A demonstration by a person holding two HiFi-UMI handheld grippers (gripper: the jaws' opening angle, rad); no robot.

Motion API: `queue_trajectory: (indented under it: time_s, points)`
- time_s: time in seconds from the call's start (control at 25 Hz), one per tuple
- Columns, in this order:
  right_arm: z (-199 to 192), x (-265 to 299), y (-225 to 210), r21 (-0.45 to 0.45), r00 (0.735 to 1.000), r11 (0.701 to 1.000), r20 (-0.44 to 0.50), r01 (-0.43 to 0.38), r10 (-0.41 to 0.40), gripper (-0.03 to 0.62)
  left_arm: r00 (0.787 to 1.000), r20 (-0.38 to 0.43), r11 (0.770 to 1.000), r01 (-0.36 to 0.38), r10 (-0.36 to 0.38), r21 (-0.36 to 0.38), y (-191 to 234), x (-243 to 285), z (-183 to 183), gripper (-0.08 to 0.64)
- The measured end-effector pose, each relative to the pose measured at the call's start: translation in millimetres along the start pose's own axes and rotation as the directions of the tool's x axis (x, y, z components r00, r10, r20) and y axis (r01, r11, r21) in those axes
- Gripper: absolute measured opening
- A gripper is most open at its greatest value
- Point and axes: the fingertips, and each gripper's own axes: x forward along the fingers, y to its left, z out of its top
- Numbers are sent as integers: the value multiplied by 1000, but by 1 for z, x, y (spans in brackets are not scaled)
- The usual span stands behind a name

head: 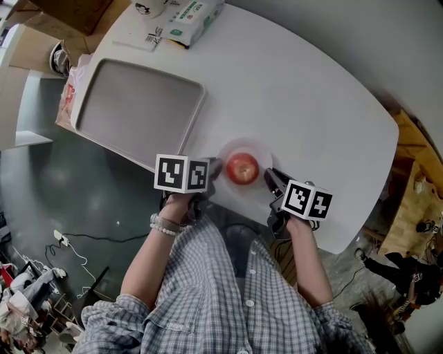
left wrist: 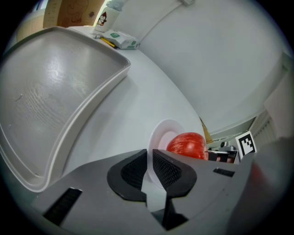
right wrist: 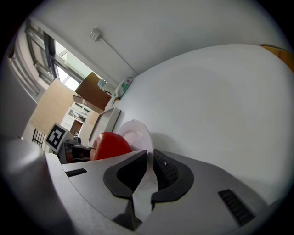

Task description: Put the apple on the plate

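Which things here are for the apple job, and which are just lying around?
For the job: round red apple, small white round plate, left gripper and right gripper, both clamped on its rim.
Just lying about: grey plastic tray, green-and-white tissue pack.

There are two hand-held grippers, the left hand-held gripper (head: 214,169) and the right hand-held gripper (head: 271,180). Each bears one marker cube (head: 182,173), two in all. Between them there is one red apple (head: 242,168) and one white plate (head: 257,147). Beyond the left hand-held gripper there is one grey tray (head: 138,107), and farther out one green-and-white packet (head: 195,17). One white bench (head: 297,97) carries them all.
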Motion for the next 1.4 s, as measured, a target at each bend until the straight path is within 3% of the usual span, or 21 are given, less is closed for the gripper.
queue_trajectory:
  time_s: [0.48, 1.4]
  points:
    - [9, -5, 13, -10, 1000, 1000, -24, -6, 6, 53, 1000, 16, 1000, -6, 6, 2, -4, -15, 9, 43]
    - [37, 12, 82, -99, 996, 993, -68, -72, 65, 52, 993, 114, 996, -13, 24, -90, 25, -73, 34, 43]
